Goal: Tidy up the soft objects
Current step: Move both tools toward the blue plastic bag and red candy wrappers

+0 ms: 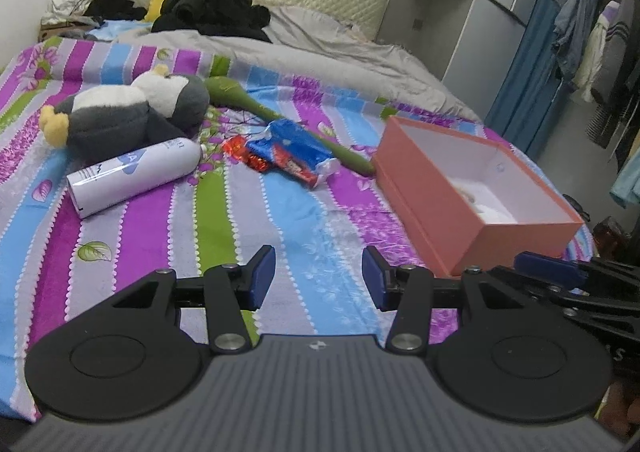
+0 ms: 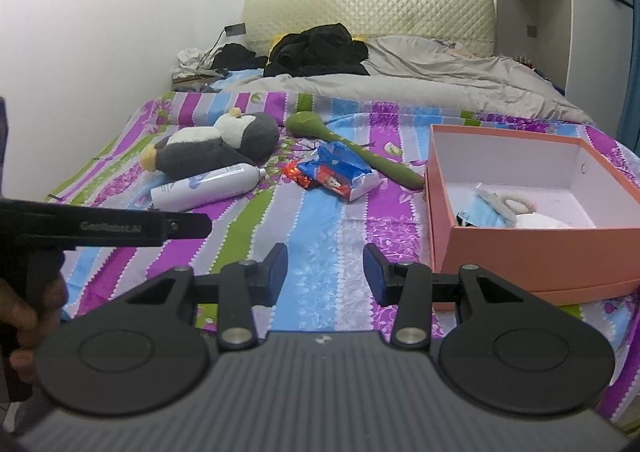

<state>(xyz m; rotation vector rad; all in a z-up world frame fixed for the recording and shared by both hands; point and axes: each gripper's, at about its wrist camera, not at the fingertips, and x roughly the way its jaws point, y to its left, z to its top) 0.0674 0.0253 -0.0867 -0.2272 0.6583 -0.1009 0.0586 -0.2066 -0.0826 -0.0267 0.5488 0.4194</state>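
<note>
A grey and white plush penguin (image 1: 128, 111) (image 2: 216, 149) lies on the striped bedspread at the left. A green soft stick toy (image 1: 276, 119) (image 2: 360, 147) lies behind a blue and red snack packet (image 1: 292, 151) (image 2: 340, 171). An open orange box (image 1: 472, 187) (image 2: 536, 248) sits at the right, with a blue face mask (image 2: 480, 211) and white soft items inside. My left gripper (image 1: 319, 278) is open and empty above the bedspread. My right gripper (image 2: 325, 274) is open and empty, just left of the box.
A white spray can (image 1: 136, 175) (image 2: 208, 189) lies in front of the penguin. Black clothes (image 1: 212, 9) (image 2: 316, 49) and a grey duvet (image 1: 320, 51) lie near the headboard. A wardrobe and hanging clothes (image 1: 592, 39) stand at the right.
</note>
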